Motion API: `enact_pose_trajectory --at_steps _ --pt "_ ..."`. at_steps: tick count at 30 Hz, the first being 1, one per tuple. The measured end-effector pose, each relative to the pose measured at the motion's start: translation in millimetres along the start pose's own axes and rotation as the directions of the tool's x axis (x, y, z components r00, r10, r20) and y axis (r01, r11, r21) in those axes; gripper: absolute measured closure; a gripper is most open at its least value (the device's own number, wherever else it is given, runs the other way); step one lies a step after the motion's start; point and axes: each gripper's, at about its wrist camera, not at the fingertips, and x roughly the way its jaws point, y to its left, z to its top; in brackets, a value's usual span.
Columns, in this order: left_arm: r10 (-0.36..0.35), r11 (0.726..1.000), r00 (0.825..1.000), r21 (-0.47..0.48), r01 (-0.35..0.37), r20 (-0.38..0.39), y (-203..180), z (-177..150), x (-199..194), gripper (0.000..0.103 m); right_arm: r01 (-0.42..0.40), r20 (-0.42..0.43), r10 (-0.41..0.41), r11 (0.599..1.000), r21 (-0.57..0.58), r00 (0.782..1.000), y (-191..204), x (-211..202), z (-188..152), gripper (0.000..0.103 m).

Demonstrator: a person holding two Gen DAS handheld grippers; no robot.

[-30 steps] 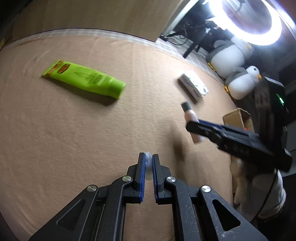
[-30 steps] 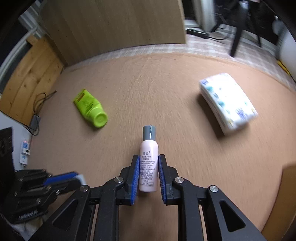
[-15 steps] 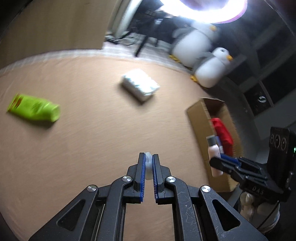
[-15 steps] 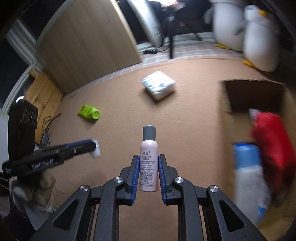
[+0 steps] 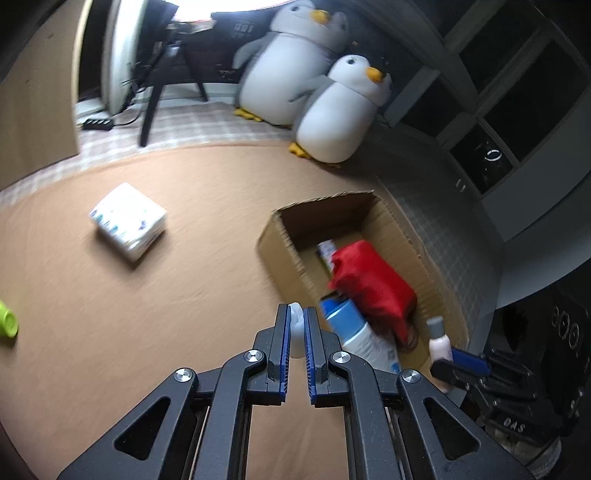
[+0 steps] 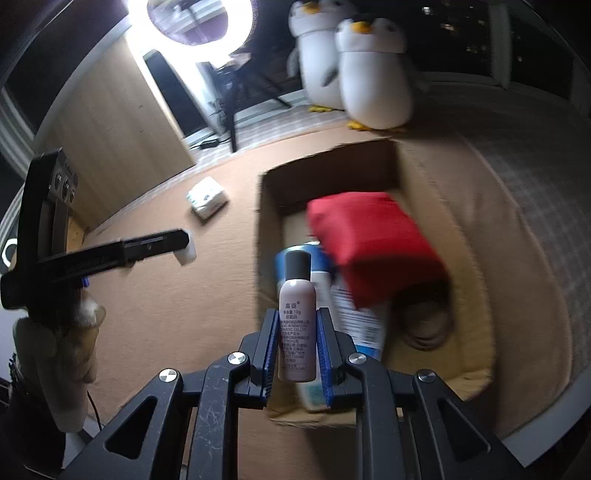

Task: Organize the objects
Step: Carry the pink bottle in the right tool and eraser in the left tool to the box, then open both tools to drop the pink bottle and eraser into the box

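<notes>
Right gripper [image 6: 296, 345] pinching pink bottle [image 6: 297, 317] upright, over near end of box [image 6: 476, 229]; left gripper [image 5: 296, 332] clamped on small white item [image 5: 296, 325], just short of box wall. Best lowered into the bare corner beside blue tube [image 6: 334, 295] and red pouch [image 6: 369, 240], then released low, one at a time. Tissue pack [image 5: 127, 219] left on mat.

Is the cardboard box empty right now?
No, the open cardboard box already holds a red fabric pouch and a blue-and-white bottle.

two plush penguins [image 5: 317, 85] by dark shelving [image 5: 491, 122] | ring light [image 6: 192, 22] | power strip [image 5: 96, 123] on checked floor
</notes>
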Motion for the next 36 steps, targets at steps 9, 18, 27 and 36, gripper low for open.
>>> enact_pose_trajectory --at_steps 9,18,27,36 --pt "0.025 0.998 0.999 0.049 -0.024 -0.026 -32.5 33.0 49.5 0.096 0.032 0.017 -0.033 0.999 0.030 0.999 -36.5 -7.7 0.5 0.085" --pt "0.057 0.997 0.998 0.055 -0.055 -0.038 -39.6 48.9 73.9 0.096 0.036 0.021 -0.036 0.999 0.037 0.999 -51.2 -9.4 1.4 0.085" --pt "0.079 0.995 0.996 0.056 -0.077 -0.033 -45.1 53.0 78.0 0.035 0.032 0.029 -0.033 0.998 0.048 0.999 -55.6 -14.7 2.2 0.077" --pt "0.081 0.996 0.996 0.048 -0.080 -0.024 -42.0 51.6 71.1 0.029 0.045 0.063 -0.050 0.995 0.084 0.997 -59.4 -27.1 3.5 0.049"
